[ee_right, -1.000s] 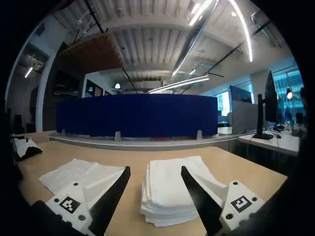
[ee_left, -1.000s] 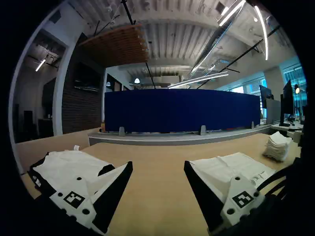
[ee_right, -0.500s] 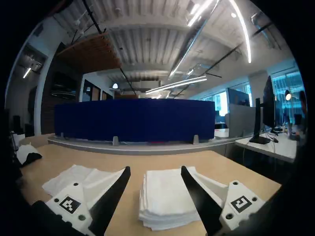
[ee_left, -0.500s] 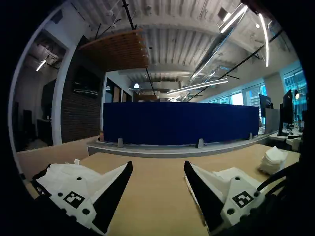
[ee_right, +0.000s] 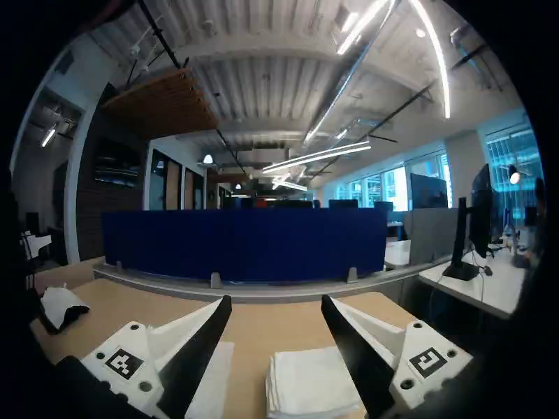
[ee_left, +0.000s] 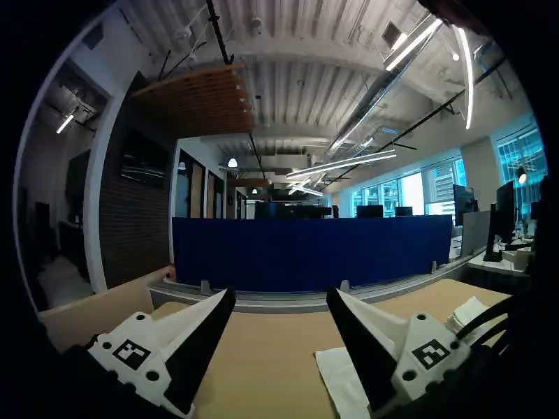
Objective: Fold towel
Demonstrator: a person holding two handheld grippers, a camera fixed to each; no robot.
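In the left gripper view, my left gripper point(ee_left: 279, 302) stands open above the wooden table point(ee_left: 279, 349), nothing between its fingers. A flat white towel point(ee_left: 341, 377) lies low on the table, partly behind the right-hand finger. A stack of folded towels point(ee_left: 467, 313) sits further right. In the right gripper view, my right gripper point(ee_right: 274, 307) is open too, with nothing held. The stack of folded towels point(ee_right: 307, 380) lies just below its fingers, and the flat towel point(ee_right: 215, 380) shows beside the left-hand finger. The other gripper point(ee_right: 59, 307) rests at the far left.
A blue partition point(ee_left: 307, 251) runs along the table's far edge behind a grey rail point(ee_right: 265, 290). To the right stands another desk point(ee_right: 489, 279) with a monitor point(ee_right: 478, 216). A brick wall point(ee_left: 129, 223) rises at the left.
Both views have tilted upward over the second. The towels and the stack have slid down toward the bottom of each view, and more of the room beyond the partition shows. Both grippers stayed open.
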